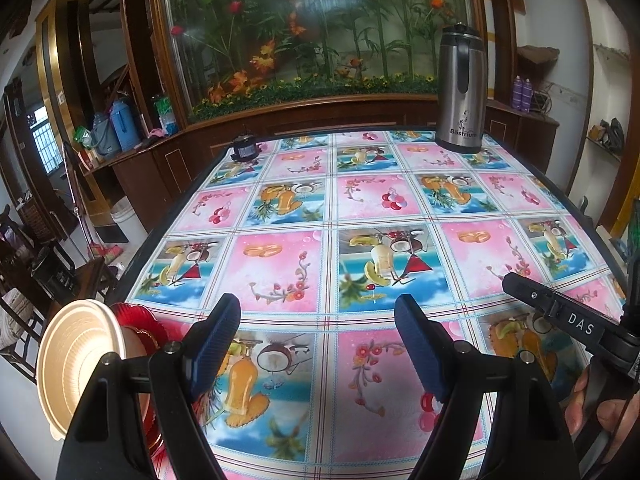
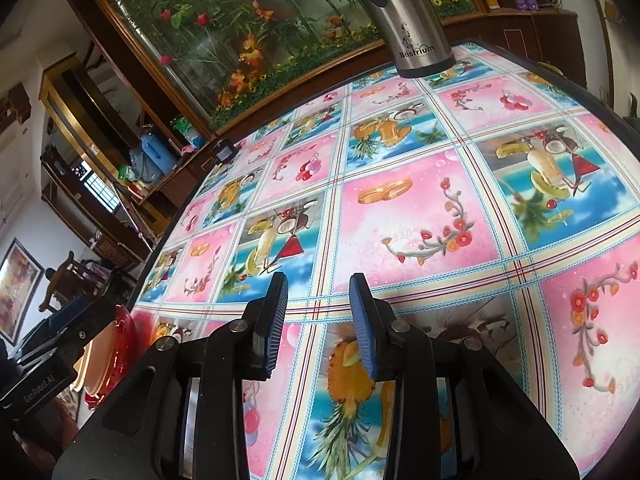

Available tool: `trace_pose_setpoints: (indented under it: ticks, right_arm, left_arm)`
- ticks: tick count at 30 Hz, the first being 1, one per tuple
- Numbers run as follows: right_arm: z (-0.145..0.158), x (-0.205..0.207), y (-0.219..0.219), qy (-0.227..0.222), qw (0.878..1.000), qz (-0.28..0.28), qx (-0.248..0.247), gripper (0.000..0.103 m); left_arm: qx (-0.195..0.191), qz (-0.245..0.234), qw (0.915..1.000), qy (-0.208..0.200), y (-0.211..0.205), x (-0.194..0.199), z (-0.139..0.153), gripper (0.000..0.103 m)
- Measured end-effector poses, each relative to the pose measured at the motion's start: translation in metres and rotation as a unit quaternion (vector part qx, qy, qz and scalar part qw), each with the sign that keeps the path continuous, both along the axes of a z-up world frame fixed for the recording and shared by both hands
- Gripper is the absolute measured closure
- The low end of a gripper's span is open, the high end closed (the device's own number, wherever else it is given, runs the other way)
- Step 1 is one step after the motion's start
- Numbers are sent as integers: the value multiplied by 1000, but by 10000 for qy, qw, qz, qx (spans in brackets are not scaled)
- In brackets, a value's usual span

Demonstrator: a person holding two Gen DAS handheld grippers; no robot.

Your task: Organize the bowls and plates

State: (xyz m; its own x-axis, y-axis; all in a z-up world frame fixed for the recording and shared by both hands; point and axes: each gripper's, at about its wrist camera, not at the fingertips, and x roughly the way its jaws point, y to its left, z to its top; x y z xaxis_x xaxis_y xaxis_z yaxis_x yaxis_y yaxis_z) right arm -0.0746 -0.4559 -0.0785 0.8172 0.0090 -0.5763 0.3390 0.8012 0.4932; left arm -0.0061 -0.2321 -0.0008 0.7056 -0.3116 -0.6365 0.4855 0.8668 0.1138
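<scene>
A fruit-patterned cloth covers the desk (image 1: 280, 264), a steel flask (image 1: 460, 92) at one o'clock before a glass-fronted plant display (image 1: 312, 28). Left tongs (image 1: 320, 344) released wide; right tongs (image 2: 318, 320) parted narrowly, grasping nothing

- Cream bowl (image 1: 76, 354): you see its ribbed, stepped inside facing you at the table's near left edge, tilted nearly on its side, partly hidden by gripper hardware.
- Red glass plate (image 1: 140, 322): translucent, with a scalloped rim, it lies just behind and under the bowl, touching it; your right wrist view shows the red rim (image 2: 126, 344) at the same table edge.
</scene>
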Motion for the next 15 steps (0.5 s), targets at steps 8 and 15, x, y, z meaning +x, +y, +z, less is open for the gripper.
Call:
trace_pose_setpoints:
  ticks: [8,15]
  right_arm:
    - [-3,1,0,28,10000,13,23,71]
    - [-6,5,1,115,9999,55,44,71]
  left_arm:
    - [21,-27,10000,81,-5,4,-6,23]
    - [52,-6,9998,211,-9,11,-18,23]
